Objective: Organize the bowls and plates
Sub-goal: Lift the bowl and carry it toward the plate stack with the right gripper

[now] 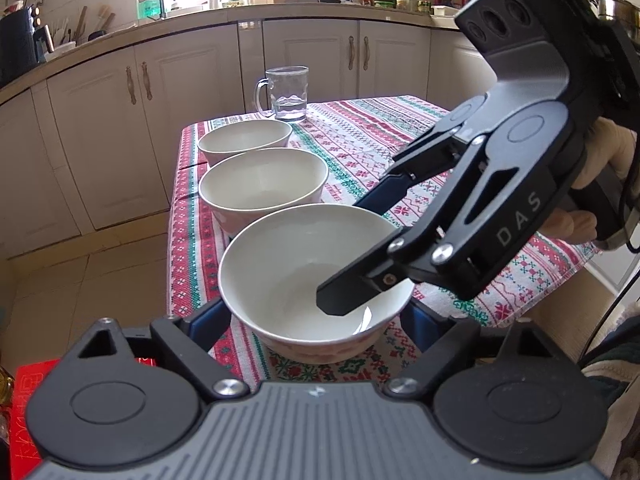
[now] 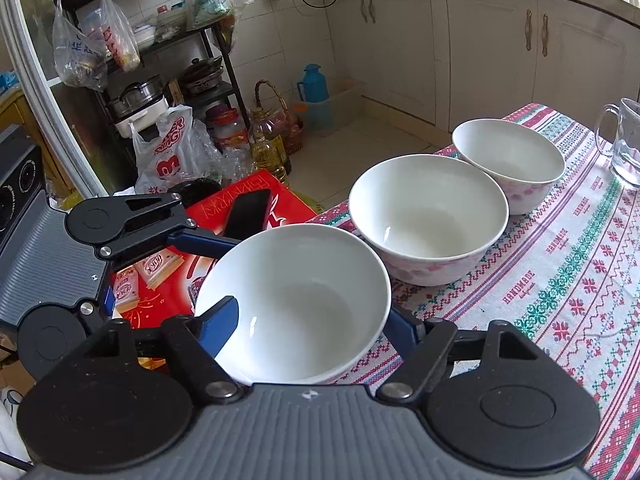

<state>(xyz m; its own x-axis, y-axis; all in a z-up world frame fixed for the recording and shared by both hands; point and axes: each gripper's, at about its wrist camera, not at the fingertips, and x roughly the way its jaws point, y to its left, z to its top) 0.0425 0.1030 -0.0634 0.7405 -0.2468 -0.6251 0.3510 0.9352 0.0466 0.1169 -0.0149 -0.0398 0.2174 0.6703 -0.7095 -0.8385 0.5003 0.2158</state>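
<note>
Three white bowls stand in a row on the patterned tablecloth (image 1: 360, 136). The nearest bowl (image 1: 288, 264) (image 2: 296, 280) sits between the blue pads of my left gripper (image 1: 316, 312), which lie against its two sides low on the body. My right gripper (image 1: 346, 254) (image 2: 310, 312) comes in from the right and straddles the same bowl's wall. One of its fingers is inside the bowl and the other outside by the rim, with a wide gap between them. The middle bowl (image 1: 260, 184) (image 2: 428, 212) and the far bowl (image 1: 244, 140) (image 2: 512, 156) stand untouched.
A glass mug (image 1: 286, 94) (image 2: 628, 148) with a little water stands beyond the far bowl near the table's back edge. A red box (image 2: 160, 292) lies below the table's left edge. A gloved hand (image 1: 604, 152) holds the right gripper. Kitchen cabinets (image 1: 312, 60) run behind.
</note>
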